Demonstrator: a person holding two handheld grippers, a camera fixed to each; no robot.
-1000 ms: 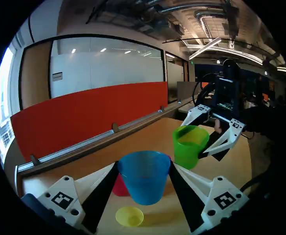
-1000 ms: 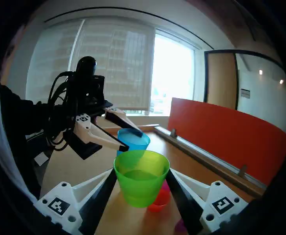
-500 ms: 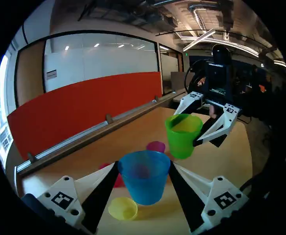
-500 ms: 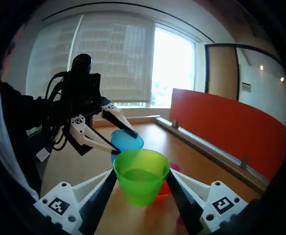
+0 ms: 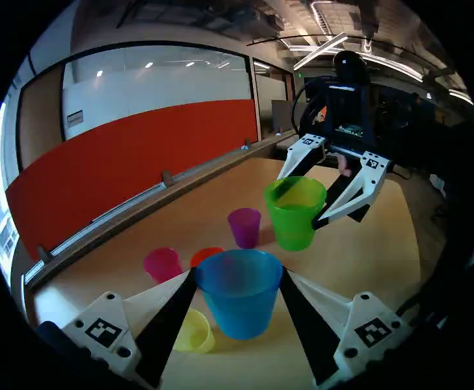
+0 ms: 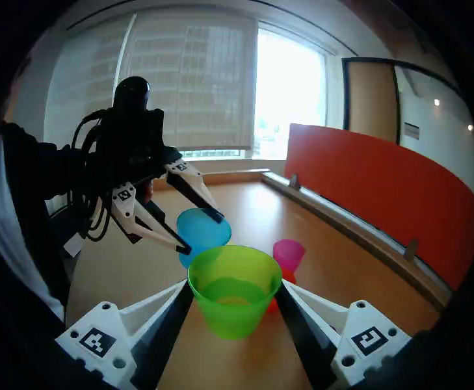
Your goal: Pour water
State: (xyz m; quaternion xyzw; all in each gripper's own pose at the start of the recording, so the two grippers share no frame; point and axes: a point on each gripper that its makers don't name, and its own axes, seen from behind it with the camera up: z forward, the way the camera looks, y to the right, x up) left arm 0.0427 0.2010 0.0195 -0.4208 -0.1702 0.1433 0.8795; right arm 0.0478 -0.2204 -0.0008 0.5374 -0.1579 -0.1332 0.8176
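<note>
A blue cup [image 5: 240, 299] stands upright between the fingers of my left gripper [image 5: 238, 276], which is shut on it. My right gripper [image 6: 235, 286] is shut on a green cup [image 6: 235, 298] with a little liquid in its bottom. In the left gripper view the green cup [image 5: 294, 211] hangs above the table ahead and to the right, in the right gripper [image 5: 298, 201]. In the right gripper view the blue cup [image 6: 201, 234] sits just beyond the green one, in the left gripper [image 6: 202, 233]. Both cups are upright and apart.
Small cups stand on the wooden table [image 5: 367, 247]: purple [image 5: 244, 226], pink [image 5: 162, 263], red [image 5: 205, 255] and yellow [image 5: 194, 331]. A red partition [image 5: 126, 156] with a rail runs along the table's far edge. A person's dark sleeve [image 6: 35, 175] is behind the left gripper.
Both views now look further down onto the table, so the small cups have come into sight. The two held cups stay upright, close together and gripped.
</note>
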